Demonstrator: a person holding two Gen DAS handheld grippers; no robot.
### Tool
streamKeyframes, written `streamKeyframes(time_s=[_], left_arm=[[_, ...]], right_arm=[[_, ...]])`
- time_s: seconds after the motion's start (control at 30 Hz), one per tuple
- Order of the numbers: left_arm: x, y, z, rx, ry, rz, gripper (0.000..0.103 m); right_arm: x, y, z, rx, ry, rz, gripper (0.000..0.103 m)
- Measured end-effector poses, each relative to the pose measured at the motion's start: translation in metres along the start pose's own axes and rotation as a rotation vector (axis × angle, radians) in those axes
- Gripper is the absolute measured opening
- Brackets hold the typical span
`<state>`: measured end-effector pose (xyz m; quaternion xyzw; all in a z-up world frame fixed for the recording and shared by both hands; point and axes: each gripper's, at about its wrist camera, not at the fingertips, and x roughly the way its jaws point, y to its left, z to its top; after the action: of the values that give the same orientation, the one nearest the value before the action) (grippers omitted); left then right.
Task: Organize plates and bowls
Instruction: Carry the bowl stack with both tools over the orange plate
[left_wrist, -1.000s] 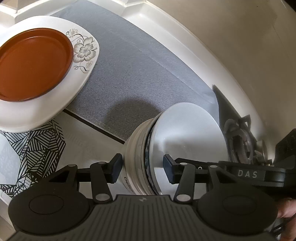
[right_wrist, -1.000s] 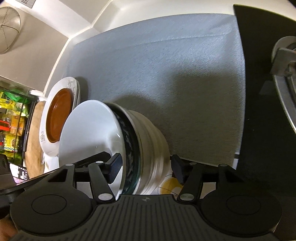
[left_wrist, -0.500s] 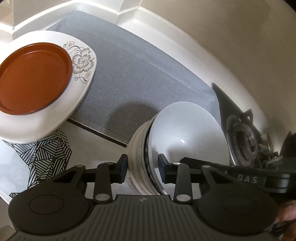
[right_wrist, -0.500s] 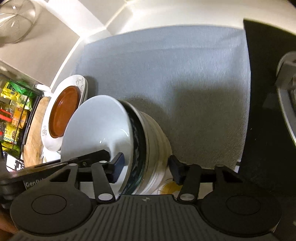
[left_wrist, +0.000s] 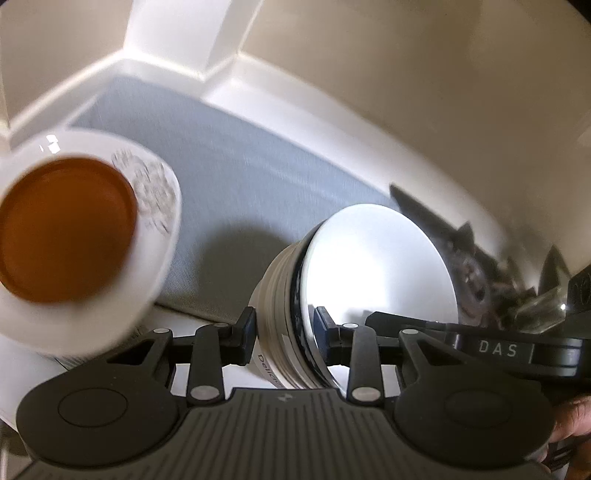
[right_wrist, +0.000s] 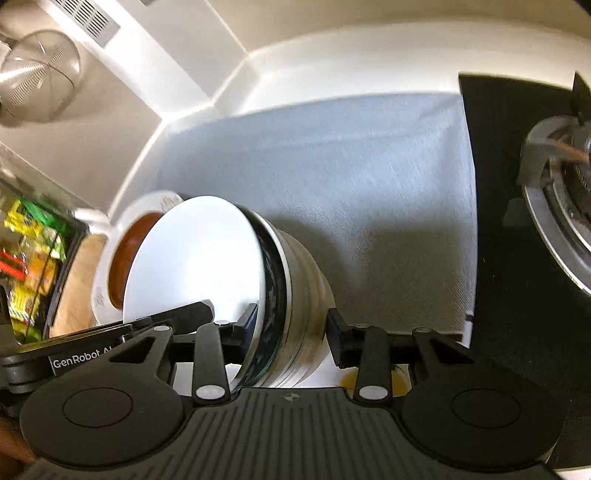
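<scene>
A stack of nested bowls (left_wrist: 354, 280), white inside with a dark-patterned one in between, is held between both grippers above the counter. My left gripper (left_wrist: 284, 328) is shut on the stack's near rim. My right gripper (right_wrist: 291, 328) is shut on the opposite rim of the same stack (right_wrist: 229, 258). A brown plate (left_wrist: 62, 229) lies on a white flowered plate (left_wrist: 155, 192) to the left; both plates also show in the right wrist view (right_wrist: 122, 258), partly hidden behind the stack.
A grey mat (left_wrist: 236, 177) covers the counter under the stack. A black gas stove with a burner (right_wrist: 554, 206) lies to the right. White walls close the back corner. A shelf with colourful packets (right_wrist: 29, 258) and a mesh strainer (right_wrist: 37, 81) are at left.
Both grippers have closed on the bowl stack and lifted it; the counter and plates look farther away and blurred with motion.
</scene>
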<state>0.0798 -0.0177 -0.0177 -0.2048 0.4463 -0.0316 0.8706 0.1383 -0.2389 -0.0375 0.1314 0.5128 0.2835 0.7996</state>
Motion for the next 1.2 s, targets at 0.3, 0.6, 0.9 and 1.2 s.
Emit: streamKeyframes(time_s=[0.3,0.6,0.9,1.2], left_arm=[[-0.053,0.071,0.044,-0.016,-0.106,0.067,0.036],[-0.054,0.162,0.063,-0.063,-0.079,0.132,0.037],[-0.033,0.195,0.078,-0.077,-0.023,0.102,0.037],[-0.03,0.199,0.079,-0.06,-0.006,0.069,0.037]], right_arm=[[0.026,0.089,0.035,-0.033,-0.049,0.056,0.039],[0.108,0.163,0.049,-0.05,0.01,0.091,0.039],[0.142,0.179,0.047,-0.012,0.058,0.042,0.039],[0.136,0.182,0.042,0.005,0.039,0.008,0.039]])
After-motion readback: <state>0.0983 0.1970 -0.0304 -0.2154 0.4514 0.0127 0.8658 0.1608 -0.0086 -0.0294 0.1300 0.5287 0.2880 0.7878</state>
